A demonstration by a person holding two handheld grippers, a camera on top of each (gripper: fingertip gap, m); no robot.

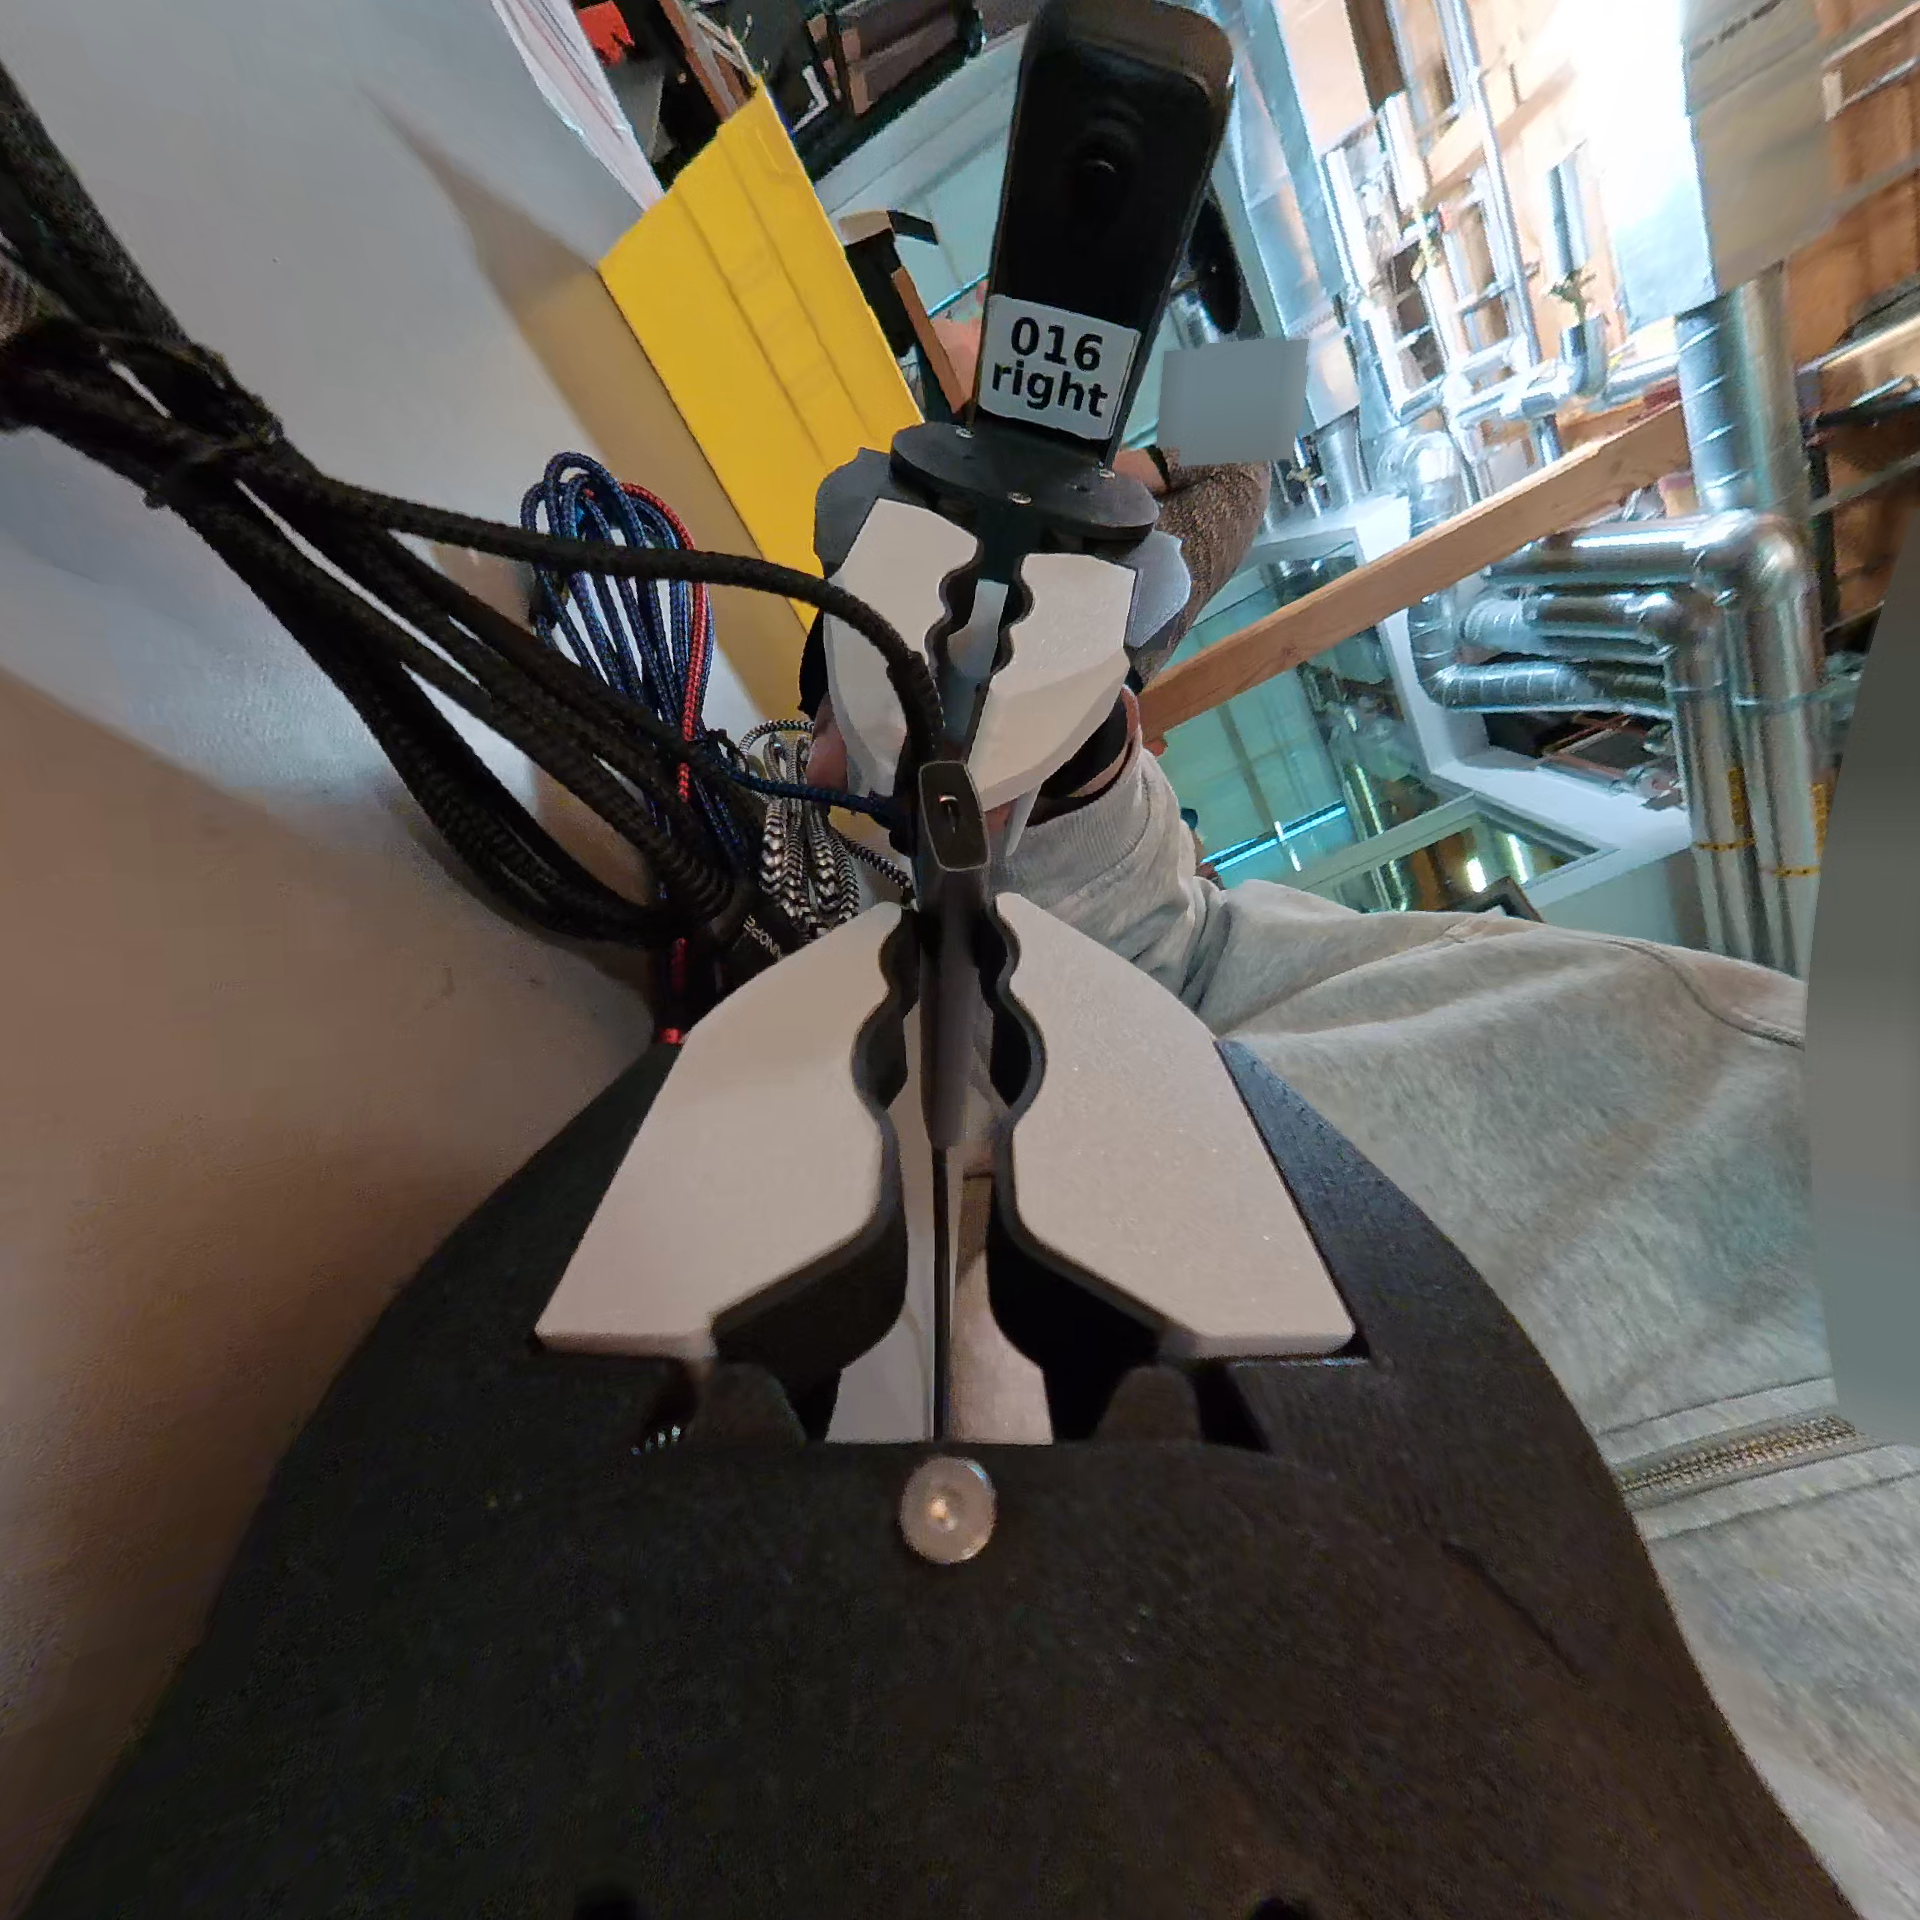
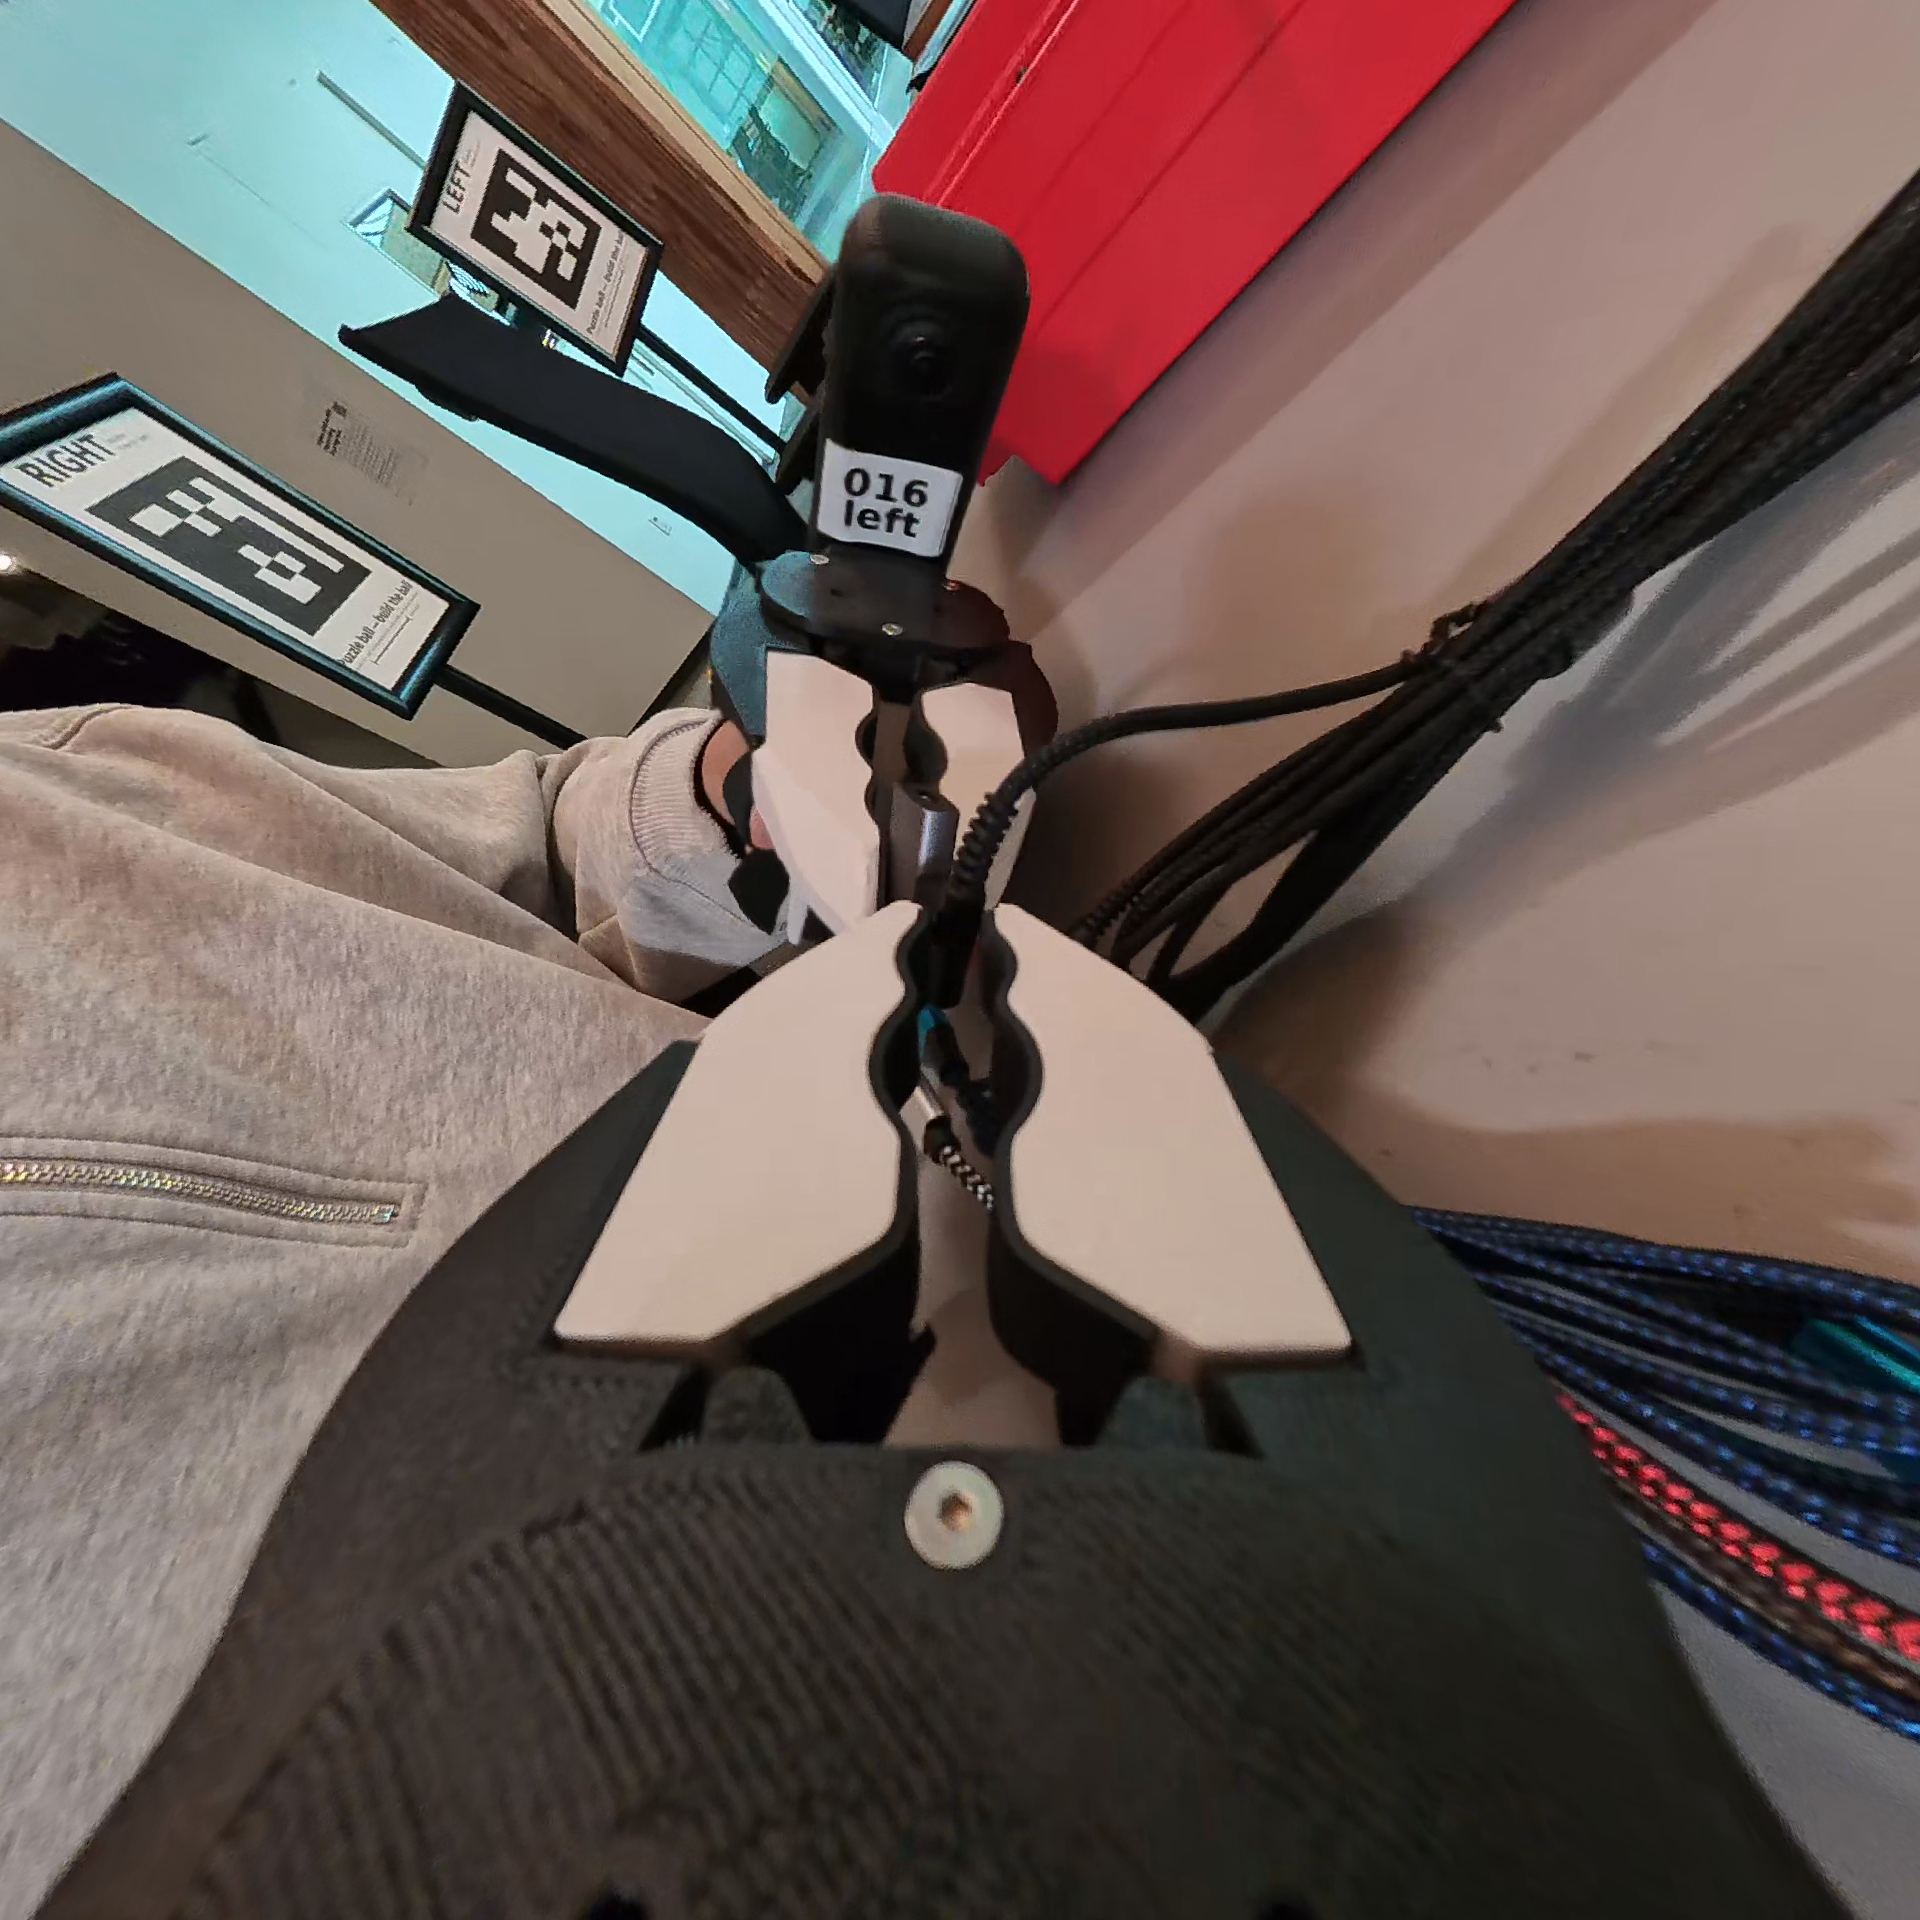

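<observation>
My left gripper (image 1: 948,909) is shut on a slim grey adapter (image 1: 948,821) that sticks out past its fingertips with a small port showing. My right gripper (image 2: 951,920) faces it tip to tip and is shut on the plug end of a black braided cable (image 2: 977,842). The plug meets the adapter (image 2: 920,831); I cannot tell whether it is seated. In the left wrist view the right gripper (image 1: 961,743) is straight ahead, with the black cable (image 1: 727,582) looping in from the left. A silver plug on a black-and-white cable (image 2: 935,1127) shows in the gap behind my right fingertips.
Bundles of black (image 1: 312,582), blue-and-red (image 1: 623,582) and black-and-white (image 1: 805,852) braided cables lie on the pale table (image 1: 208,1039). A person's grey sleeves (image 1: 1455,1039) hold both grippers. A yellow panel (image 1: 748,281), a red cabinet (image 2: 1143,187) and two framed marker signs (image 2: 229,530) stand beyond. My two grippers' fingertips are within a few centimetres of each other. From either gripper's tips it is about 30 centimetres to the red cabinet (image 2: 1143,187).
</observation>
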